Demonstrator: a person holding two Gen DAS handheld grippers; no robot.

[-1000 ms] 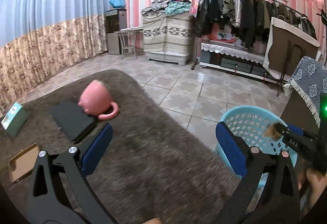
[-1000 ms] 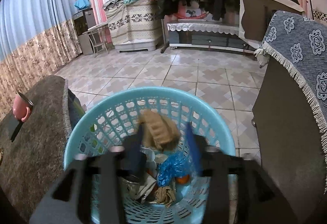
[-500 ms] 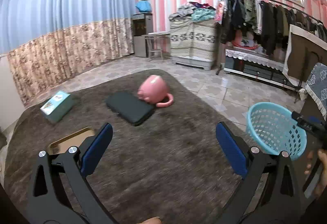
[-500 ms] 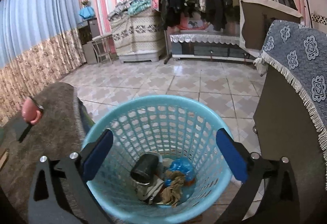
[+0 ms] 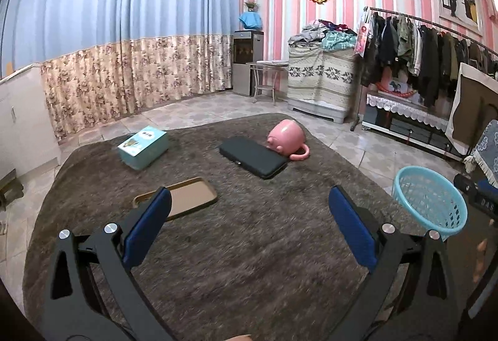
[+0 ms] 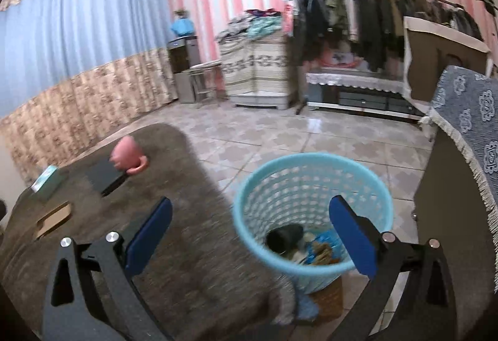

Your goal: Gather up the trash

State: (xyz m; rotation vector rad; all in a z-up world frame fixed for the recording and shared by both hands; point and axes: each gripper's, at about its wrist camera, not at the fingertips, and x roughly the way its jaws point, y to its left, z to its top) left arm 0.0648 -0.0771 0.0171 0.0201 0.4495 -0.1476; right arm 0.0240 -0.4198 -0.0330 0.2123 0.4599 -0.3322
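The left gripper (image 5: 249, 222) has its jaws spread wide and nothing sits between the blue pads; it hangs above a brown shaggy carpet (image 5: 249, 247) that covers a low surface. The right gripper (image 6: 249, 226) is also released, with its jaws far apart and empty.

On the carpet, in the left wrist view, a flat brown tray (image 5: 183, 199) lies near, just beyond the left pad. Further away to the left is a teal box (image 5: 143, 146). At the far side a black flat case (image 5: 252, 156) lies with a pink mug (image 5: 288, 139) on its side, touching the case's far right end.

The trash is collected in a light blue plastic basket (image 6: 311, 207) that stands on the tiled floor (image 6: 280, 135), just beside the right edge of the carpeted surface. In the right wrist view the basket is below and in front of the gripper — the right pad overlaps its rim in the picture. Inside, at the bottom, there is a dark round object (image 6: 284, 236), a blue wrapper (image 6: 323, 240) and some brownish crumpled pieces (image 6: 322, 254); this view is blurred, so I cannot tell more exactly what they are.

To the right of the basket stands a dark piece of furniture with a blue-grey fringed cloth (image 6: 470, 120) over it.
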